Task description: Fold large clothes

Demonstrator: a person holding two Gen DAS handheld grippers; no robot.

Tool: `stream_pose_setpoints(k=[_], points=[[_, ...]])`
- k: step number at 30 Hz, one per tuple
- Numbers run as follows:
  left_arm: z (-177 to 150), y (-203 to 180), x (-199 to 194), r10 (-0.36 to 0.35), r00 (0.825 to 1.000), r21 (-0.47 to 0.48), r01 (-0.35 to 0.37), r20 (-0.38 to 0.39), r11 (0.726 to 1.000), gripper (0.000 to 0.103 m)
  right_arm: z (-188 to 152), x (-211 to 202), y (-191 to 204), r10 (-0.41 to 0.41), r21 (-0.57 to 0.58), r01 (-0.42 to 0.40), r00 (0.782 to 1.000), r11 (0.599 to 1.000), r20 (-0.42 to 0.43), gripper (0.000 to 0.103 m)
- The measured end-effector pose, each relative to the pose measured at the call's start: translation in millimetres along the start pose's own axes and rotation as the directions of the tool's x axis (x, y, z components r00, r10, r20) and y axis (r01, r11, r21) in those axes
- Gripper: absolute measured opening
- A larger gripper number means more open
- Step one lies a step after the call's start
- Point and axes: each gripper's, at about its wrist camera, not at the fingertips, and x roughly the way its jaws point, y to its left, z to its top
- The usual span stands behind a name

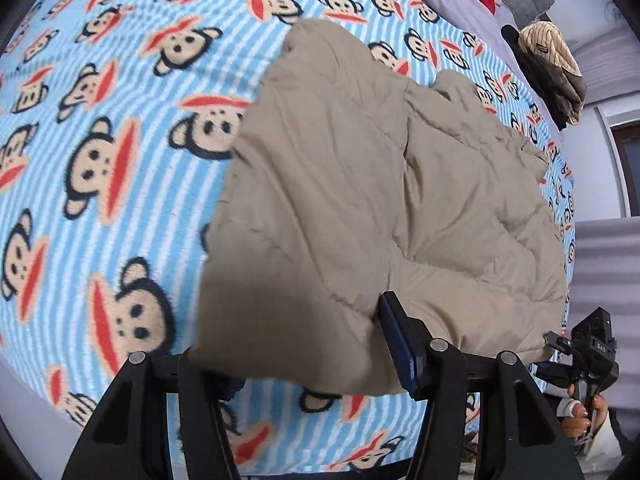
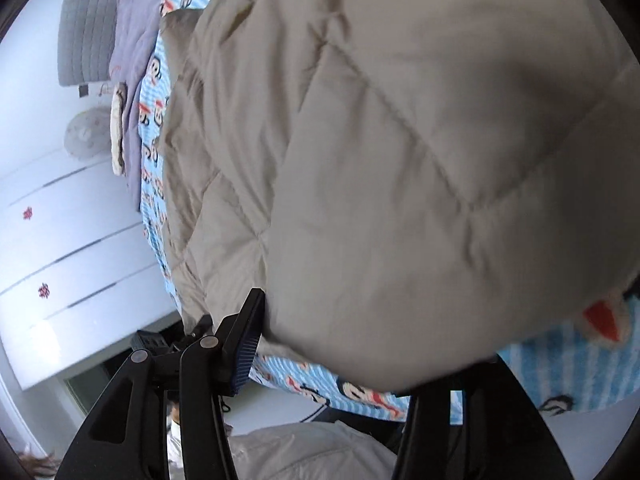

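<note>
Left wrist view: a beige quilted padded coat (image 1: 360, 200) lies folded over on a blue-and-white striped fleece blanket printed with monkey faces (image 1: 100, 152). To the left of the coat the blanket is bare and wide; on its right the coat reaches nearly to the blanket's edge. The left gripper (image 1: 304, 360) has its jaws apart, the coat's near hem drooping between them; the left finger is hidden under the cloth, so I cannot tell if any pad presses it. Beyond the coat's far right corner stands one pile of dark clothes topped by a striped tan cap (image 1: 550, 64). The right gripper (image 1: 554, 340) shows at the coat's near right corner.

Right wrist view: the coat (image 2: 380, 160) fills the frame, blurred. The right gripper's (image 2: 360, 364) jaws stand apart, hem between them, one pad beside the cloth. Left of the coat are a lilac quilt (image 2: 136, 40) and white drawers (image 2: 60, 240).
</note>
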Motion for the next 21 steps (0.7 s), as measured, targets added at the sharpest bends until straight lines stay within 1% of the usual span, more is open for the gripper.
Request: stream_pose_setpoints(k=[2, 3, 5, 6, 7, 8, 9, 10, 11, 12, 13, 15, 16, 18, 19, 20, 21], points=[[-7.7, 6.7, -21.2, 0.055, 0.997, 0.009, -0.056, 0.055, 0.998, 0.060, -7.9, -4.1, 11.3, -0.007, -0.071, 0.004, 0.999, 0.997, -0.033, 0.056], [-5.1, 7.9, -29.5, 0.082, 0.993, 0.013, -0.084, 0.088, 0.996, 0.060, -11.9, -7.7, 16.8, -0.014, -0.112, 0.009, 0.999, 0.994, -0.042, 0.056], [-2.4, 10.7, -41.4, 0.096, 0.986, 0.006, -0.098, 0.133, 0.995, 0.060, -18.8, -16.2, 29.3, -0.022, -0.186, 0.014, 0.999, 0.982, -0.042, 0.051], [-5.7, 26.6, -45.8, 0.089, 0.986, -0.001, -0.089, 0.144, 0.996, 0.060, -20.6, -19.1, 32.0, -0.023, -0.214, 0.013, 0.999, 0.977, -0.043, 0.045], [-5.1, 28.5, -46.2, 0.084, 0.985, -0.007, -0.083, 0.148, 0.996, 0.060, -21.9, -21.3, 33.9, -0.019, -0.235, 0.008, 0.999, 0.972, -0.045, 0.035], [-5.1, 30.0, -44.5, 0.085, 0.986, -0.008, -0.085, 0.145, 0.996, 0.060, -24.1, -21.8, 36.7, 0.006, -0.245, -0.017, 0.999, 0.969, -0.048, 0.029], [-1.4, 26.8, -38.8, 0.092, 0.986, -0.007, -0.092, 0.139, 0.996, 0.060, -28.5, -18.1, 36.5, 0.026, -0.250, -0.038, 0.998, 0.967, -0.052, 0.026], [-1.7, 24.1, -33.5, 0.103, 0.986, -0.005, -0.103, 0.133, 0.995, 0.060, -22.4, -21.5, 44.8, 0.034, -0.264, -0.048, 0.998, 0.963, -0.056, 0.026], [-0.7, 21.2, -26.0, 0.122, 0.985, -0.005, -0.123, 0.122, 0.992, 0.060, -25.6, -21.8, 51.7, 0.032, -0.284, -0.046, 0.998, 0.958, -0.055, 0.026], [-1.3, 18.9, -17.0, 0.148, 0.983, -0.008, -0.148, 0.108, 0.989, 0.060, -51.3, -22.6, 54.0, 0.021, -0.305, -0.036, 0.998, 0.952, -0.053, 0.026], [-3.4, 17.2, -6.8, 0.169, 0.981, -0.016, -0.168, 0.097, 0.986, 0.060, -59.5, -15.3, 56.0, 0.001, -0.320, -0.016, 0.999, 0.947, -0.045, 0.026], [-6.5, 19.5, 7.2, 0.210, 0.975, -0.036, -0.208, 0.078, 0.977, 0.060, -56.8, -12.5, 51.6, -0.038, -0.314, 0.029, 0.999, 0.949, -0.021, 0.026], [-9.2, 21.3, 12.2, 0.228, 0.971, -0.046, -0.225, 0.073, 0.973, 0.060, -49.6, -19.4, 47.5, -0.057, -0.305, 0.051, 0.998, 0.951, -0.009, 0.026], [-10.7, 22.2, 16.6, 0.255, 0.965, -0.065, -0.251, 0.062, 0.966, 0.060, -36.7, -20.3, 43.2, -0.101, -0.290, 0.102, 0.995, 0.951, 0.018, 0.026], [-11.3, 20.8, 15.8, 0.266, 0.962, -0.070, -0.262, 0.062, 0.963, 0.060, -29.6, -20.0, 41.1, -0.107, -0.285, 0.107, 0.994, 0.953, 0.015, 0.026], [-12.0, 18.4, 14.0, 0.277, 0.959, -0.071, -0.272, 0.063, 0.960, 0.060, -20.0, -31.2, 27.5, -0.106, -0.281, 0.103, 0.994, 0.954, 0.005, 0.026], [-12.7, 15.4, 11.8, 0.287, 0.956, -0.067, -0.283, 0.066, 0.957, 0.060, -16.2, -26.7, 26.1, -0.108, -0.281, 0.103, 0.994, 0.954, -0.004, 0.026]])
